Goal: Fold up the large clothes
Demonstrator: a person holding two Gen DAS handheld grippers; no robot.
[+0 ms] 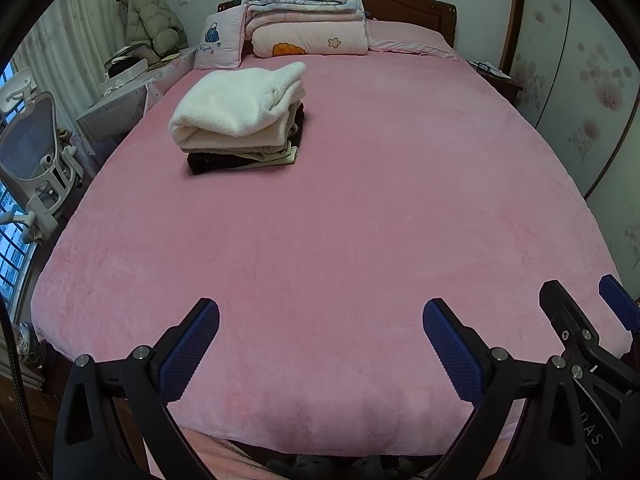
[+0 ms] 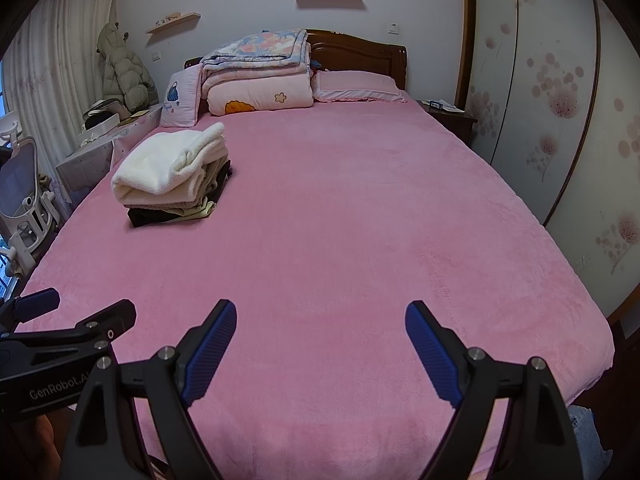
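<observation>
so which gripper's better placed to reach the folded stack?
Left, marginally. The folded stack lies on the bed's left side, nearer the left gripper; the right gripper sits further right. Both open and empty.

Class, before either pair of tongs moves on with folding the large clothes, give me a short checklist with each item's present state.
1. Left tongs open, nothing held: ok.
2. Right tongs open, nothing held: ok.
3. Folded pile sits tidy on the bed: ok.
4. Bare bed surface ahead for spreading: ok.
5. Unfolded garment within view to pick next: not ok, none visible.
6. Both tongs apart from each other: ok.
</observation>
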